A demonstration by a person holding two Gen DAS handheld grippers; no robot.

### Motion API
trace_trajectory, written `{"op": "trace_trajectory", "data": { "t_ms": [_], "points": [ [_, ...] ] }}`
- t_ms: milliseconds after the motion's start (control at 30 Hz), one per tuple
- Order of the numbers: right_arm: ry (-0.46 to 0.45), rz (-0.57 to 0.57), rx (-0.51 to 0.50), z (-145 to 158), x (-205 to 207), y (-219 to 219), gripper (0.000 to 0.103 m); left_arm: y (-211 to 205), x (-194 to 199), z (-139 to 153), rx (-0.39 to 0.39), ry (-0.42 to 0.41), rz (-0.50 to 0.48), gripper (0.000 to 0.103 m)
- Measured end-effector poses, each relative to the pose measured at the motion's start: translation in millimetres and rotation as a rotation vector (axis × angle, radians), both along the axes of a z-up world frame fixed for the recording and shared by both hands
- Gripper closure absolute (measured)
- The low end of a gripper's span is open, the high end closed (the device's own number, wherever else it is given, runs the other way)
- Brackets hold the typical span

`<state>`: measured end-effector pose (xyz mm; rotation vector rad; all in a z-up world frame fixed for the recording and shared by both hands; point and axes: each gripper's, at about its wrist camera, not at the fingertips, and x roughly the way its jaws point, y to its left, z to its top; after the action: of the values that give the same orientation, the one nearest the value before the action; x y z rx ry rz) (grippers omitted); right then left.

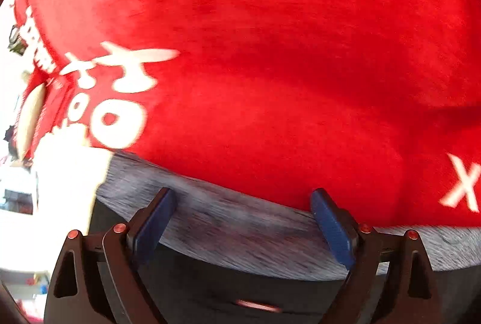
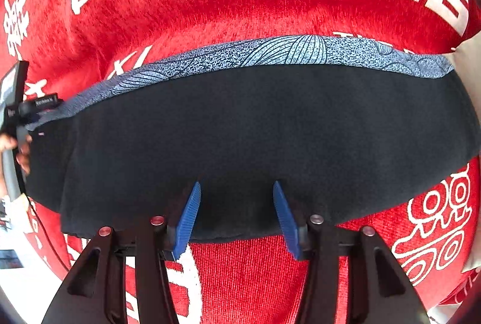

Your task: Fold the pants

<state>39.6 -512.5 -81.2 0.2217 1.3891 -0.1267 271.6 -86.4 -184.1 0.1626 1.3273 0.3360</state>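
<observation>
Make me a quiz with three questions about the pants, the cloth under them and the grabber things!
1. Where do the pants lie?
A. on the red cloth
B. in a basket
C. on a chair

2. What colour is the cloth under them?
A. green with stripes
B. red with white signs
C. plain yellow

3. How is the right gripper?
A. shut on a sock
B. out of sight
C. open, fingers apart

Answers: 1 A, red cloth shows all around the dark pants. 2 B, white characters are printed on red. 3 C, its blue fingers stand apart over the pants' near edge, pinching nothing.
</observation>
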Motion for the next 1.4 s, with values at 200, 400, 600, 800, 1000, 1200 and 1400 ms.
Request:
{"op": "trace_trajectory", "data": {
  "t_ms": [200,400,600,800,1000,1200,1400],
  "points": [
    [0.007,-0.026,-0.025,4.5,-0.3,3.4,0.048,34.4,-46.2,48.6,-0.075,-0.042,-0.084,0.011],
    [0.013,-0.002,-0.062,3.7,1.3,12.8,0.043,60.4,-73.9,22.4,-0.051,-0.012,-0.085,0.004],
    [0.000,-0.037,-0.008,15.3,-0.2,19.6,0.043,81.2,-50.3,17.8,-0.049,-0.034,-0.076,0.000],
    [-0.030,-0.088,0.152,35.1,-14.2,47.8,0.043,60.3,-71.1,49.8,-0.062,-0.043,-0.095,0.000],
    [0.016,-0.166,0.456,7.6,-44.1,93.7,0.043,-3.9,-114.6,50.6,-0.213,0.016,-0.228,0.000],
    [0.007,-0.256,0.623,-33.3,-45.9,126.2,0.043,-27.6,-125.6,9.2,-0.175,0.079,-0.296,0.000],
    [-0.030,-0.328,0.709,-51.9,-32.7,130.7,0.043,-24.4,-124.1,-2.9,-0.145,0.074,-0.354,0.000]
  ]
}}
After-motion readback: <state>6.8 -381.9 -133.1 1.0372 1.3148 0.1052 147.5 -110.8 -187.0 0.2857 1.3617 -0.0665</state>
